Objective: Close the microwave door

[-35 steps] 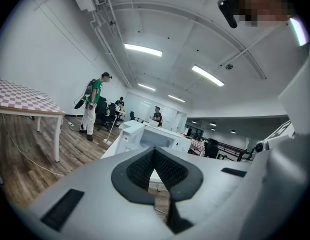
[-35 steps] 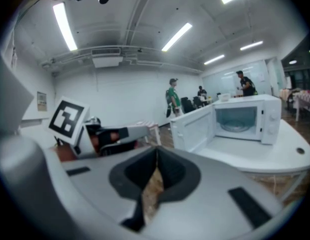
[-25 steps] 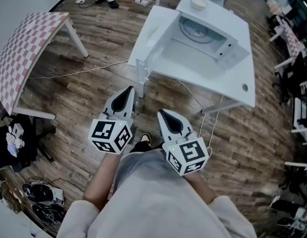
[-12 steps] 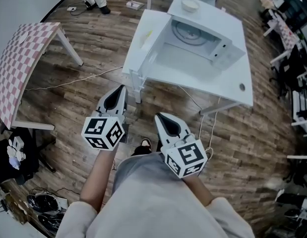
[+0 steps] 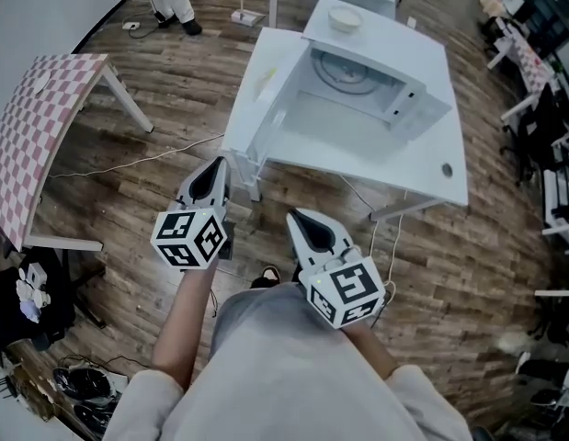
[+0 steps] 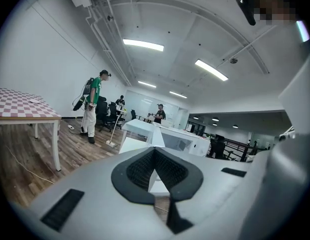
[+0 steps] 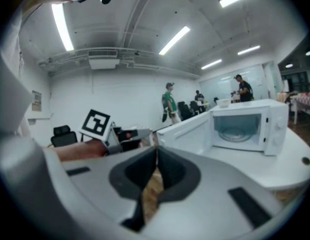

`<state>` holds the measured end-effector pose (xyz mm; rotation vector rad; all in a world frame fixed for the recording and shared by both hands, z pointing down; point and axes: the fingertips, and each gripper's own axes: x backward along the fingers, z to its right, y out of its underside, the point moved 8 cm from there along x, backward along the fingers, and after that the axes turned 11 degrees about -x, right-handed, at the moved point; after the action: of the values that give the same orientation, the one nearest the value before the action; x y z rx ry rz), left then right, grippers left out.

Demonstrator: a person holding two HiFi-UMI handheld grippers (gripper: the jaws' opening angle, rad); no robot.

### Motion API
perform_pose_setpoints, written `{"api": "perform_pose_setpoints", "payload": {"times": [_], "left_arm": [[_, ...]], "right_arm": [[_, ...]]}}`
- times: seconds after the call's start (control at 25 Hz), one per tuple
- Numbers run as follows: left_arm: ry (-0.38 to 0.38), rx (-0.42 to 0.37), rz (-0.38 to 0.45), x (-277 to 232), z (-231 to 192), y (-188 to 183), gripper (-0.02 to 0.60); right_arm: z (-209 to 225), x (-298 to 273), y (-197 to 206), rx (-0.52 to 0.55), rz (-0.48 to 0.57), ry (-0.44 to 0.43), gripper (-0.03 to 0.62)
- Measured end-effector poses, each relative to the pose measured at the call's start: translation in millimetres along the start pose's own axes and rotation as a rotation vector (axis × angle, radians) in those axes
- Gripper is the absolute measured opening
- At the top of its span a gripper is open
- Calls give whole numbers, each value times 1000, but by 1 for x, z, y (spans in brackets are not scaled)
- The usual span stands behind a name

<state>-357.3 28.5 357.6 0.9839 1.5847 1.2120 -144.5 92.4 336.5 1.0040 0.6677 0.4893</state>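
- Since a second ago, our left gripper (image 5: 214, 175) has shifted slightly toward the microwave (image 5: 362, 67)'s door side; right gripper (image 5: 301, 220) has barely moved.
- Both jaw pairs are together with nothing between them. That's fine, we judge: a push needs no grip.
- Both are held low, well short of the microwave and pointing at it. This is approach, not contact.
- Door (image 5: 266, 95) is swung wide open on the side nearer our left gripper, cavity exposed.
- Microwave sits on a white table (image 5: 431, 168) with a bowl (image 5: 345, 16) on top. Wood floor (image 5: 146, 191) below, checkered table (image 5: 40, 122) well off its door side.
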Motion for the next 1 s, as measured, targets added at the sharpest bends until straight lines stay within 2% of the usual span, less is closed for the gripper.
{"api": "perform_pose_setpoints", "payload": {"times": [0.32,0.48,1.0], "left_arm": [[-47,-12,-56,-21,-21,-2,13],[-42,-17,-88,-31,-21,-1,14],[-28,-1,-116,-40,-19,7,14]], "right_arm": [[22,-3,-7,-29,-3,21,23],[29,-6,-9,-34,-15,21,23],[46,-7,-7,-66,-30,26,23]]}}
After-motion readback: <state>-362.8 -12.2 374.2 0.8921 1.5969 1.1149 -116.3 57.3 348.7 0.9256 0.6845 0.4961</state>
